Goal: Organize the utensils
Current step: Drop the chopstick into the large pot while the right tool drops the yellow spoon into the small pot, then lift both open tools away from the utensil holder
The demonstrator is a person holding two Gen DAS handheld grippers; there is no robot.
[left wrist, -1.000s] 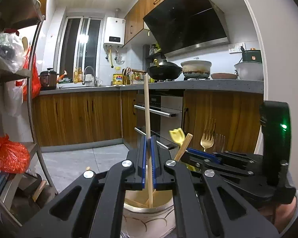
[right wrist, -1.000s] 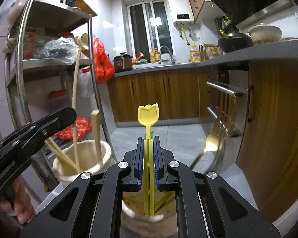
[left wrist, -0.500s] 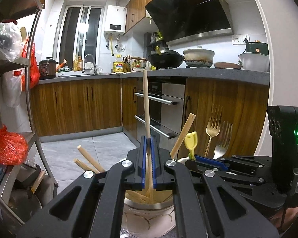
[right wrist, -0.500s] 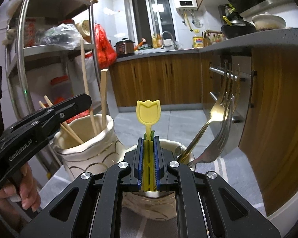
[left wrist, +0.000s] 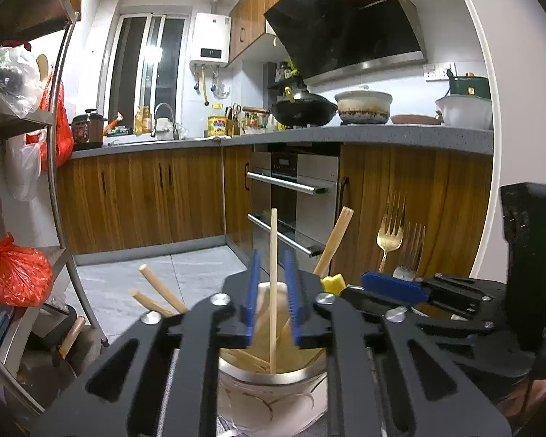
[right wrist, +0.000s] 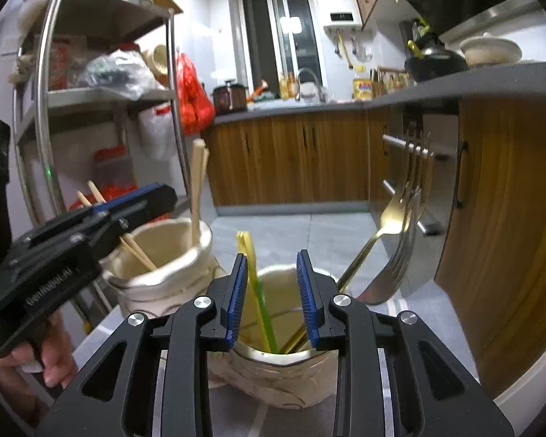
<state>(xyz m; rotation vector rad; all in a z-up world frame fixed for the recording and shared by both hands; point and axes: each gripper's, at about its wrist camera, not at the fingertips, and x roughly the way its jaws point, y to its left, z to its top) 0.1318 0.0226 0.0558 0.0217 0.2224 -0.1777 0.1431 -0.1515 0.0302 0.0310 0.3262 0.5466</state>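
Note:
My left gripper (left wrist: 272, 302) hovers over a cream ceramic jar (left wrist: 273, 393). Its jaws are opening, and a wooden chopstick (left wrist: 273, 255) stands free between the pads, resting in the jar with other chopsticks (left wrist: 158, 286). My right gripper (right wrist: 272, 293) is over a second cream jar (right wrist: 280, 375), jaws opening too. A yellow-green tulip-topped utensil (right wrist: 251, 266) leans loose inside them, close to the left pad. Two forks (right wrist: 393, 225) lean out of that jar to the right. In the right wrist view the left gripper (right wrist: 127, 204) sits above the chopstick jar (right wrist: 163, 255).
A metal shelf rack (right wrist: 43, 116) with bags stands on the left, with a red bag (left wrist: 11, 273) low on it. Wooden cabinets and an oven (left wrist: 295, 196) run under the grey counter (left wrist: 400, 134). A hand (right wrist: 51, 360) holds the left gripper's handle.
Both grippers' jaws have parted. The chopstick and the yellow tulip utensil, gripped before, now stand loose and lower in their jars.

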